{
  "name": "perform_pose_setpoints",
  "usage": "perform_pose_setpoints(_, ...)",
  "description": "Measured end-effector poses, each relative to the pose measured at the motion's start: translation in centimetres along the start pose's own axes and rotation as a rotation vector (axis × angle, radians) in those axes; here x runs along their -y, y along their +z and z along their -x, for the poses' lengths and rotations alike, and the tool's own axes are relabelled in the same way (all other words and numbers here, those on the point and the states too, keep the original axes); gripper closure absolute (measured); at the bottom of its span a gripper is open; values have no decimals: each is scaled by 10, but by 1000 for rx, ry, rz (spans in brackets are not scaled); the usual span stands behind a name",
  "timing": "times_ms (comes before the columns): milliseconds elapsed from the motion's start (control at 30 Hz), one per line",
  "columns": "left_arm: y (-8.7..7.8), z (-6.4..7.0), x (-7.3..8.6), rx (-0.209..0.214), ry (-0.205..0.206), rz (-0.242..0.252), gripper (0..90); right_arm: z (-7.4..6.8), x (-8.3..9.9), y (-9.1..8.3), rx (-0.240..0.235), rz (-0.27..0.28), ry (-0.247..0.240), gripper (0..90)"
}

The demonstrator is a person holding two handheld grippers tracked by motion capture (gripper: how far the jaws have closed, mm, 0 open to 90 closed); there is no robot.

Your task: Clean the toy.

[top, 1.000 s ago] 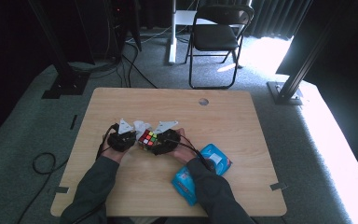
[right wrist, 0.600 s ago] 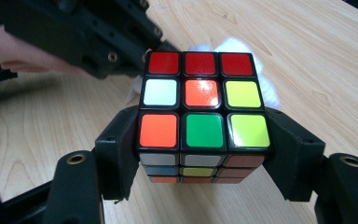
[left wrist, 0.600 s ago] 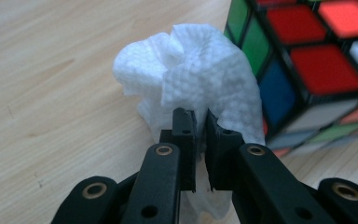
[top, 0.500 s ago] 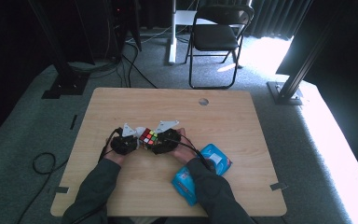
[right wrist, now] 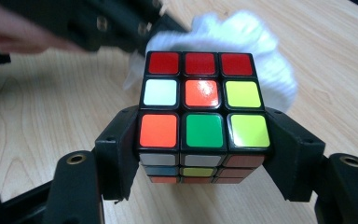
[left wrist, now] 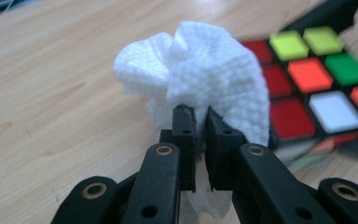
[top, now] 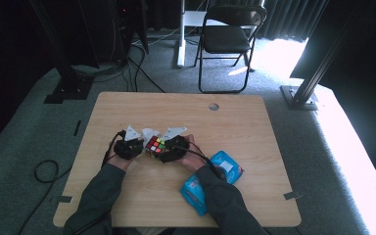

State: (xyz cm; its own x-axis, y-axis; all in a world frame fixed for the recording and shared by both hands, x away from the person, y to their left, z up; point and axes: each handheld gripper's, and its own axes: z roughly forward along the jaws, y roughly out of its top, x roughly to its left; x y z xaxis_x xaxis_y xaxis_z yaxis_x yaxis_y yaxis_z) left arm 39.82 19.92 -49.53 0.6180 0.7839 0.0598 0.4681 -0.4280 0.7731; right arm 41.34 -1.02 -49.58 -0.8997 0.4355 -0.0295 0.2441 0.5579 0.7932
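A scrambled Rubik's cube [right wrist: 203, 116] is clamped between the jaws of my right gripper [right wrist: 203, 156], a little above the wooden table [top: 235, 122]. My left gripper [left wrist: 200, 126] is shut on a crumpled white tissue [left wrist: 205, 79], which presses against the far side of the cube [left wrist: 317, 84]. In the high view the cube [top: 155, 145] sits between the left gripper [top: 129, 147] and the right gripper [top: 174, 147], with the tissue [top: 148, 132] just behind it. From the right gripper view the tissue [right wrist: 261, 51] bulges out behind the cube.
Two blue wipe packets [top: 225, 167] [top: 194, 193] lie on the table to the right of my right forearm. The table has a round cable hole [top: 214, 106] near its far edge. A folding chair [top: 227, 39] and stand legs sit beyond.
The left gripper has moved right with the tissue, closing the gap to the cube; the two grippers now sit close together. The right gripper still holds the cube in place.
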Motion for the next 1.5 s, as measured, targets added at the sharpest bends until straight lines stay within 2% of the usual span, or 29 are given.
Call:
perform_pose_setpoints(133, -4, -1, -4, 8, -5, 30, 835, -1, 0, 1, -7, -4, -10, 343)
perform_pose_setpoints(300, -2, 1, -5, 10, 2, 29, 835, -1, 0, -1, 2, 1, -6, 343)
perform_pose_setpoints(400, 3, 2, 1, 9, 11, -3, 835, 0, 0, -1, 6, 8, 0, 342)
perform_pose_setpoints(633, 9, 3, 11, 9, 11, -36, 835, 2, 0, -3, 26, 16, 13, 343)
perform_pose_setpoints(1133, 16, 6, 20, 11, 5, -69, 835, 5, 0, -7, 56, 53, 37, 343)
perform_pose_setpoints(1300, 22, 14, 24, 29, 32, -95, 835, 6, 0, -9, 69, 69, 49, 343)
perform_pose_setpoints(1400, 24, 19, 23, 48, 30, -81, 835, 7, 0, -10, 71, 76, 58, 343)
perform_pose_setpoints(1500, 24, 26, 20, 60, 49, -75, 835, 7, 0, -10, 75, 73, 52, 343)
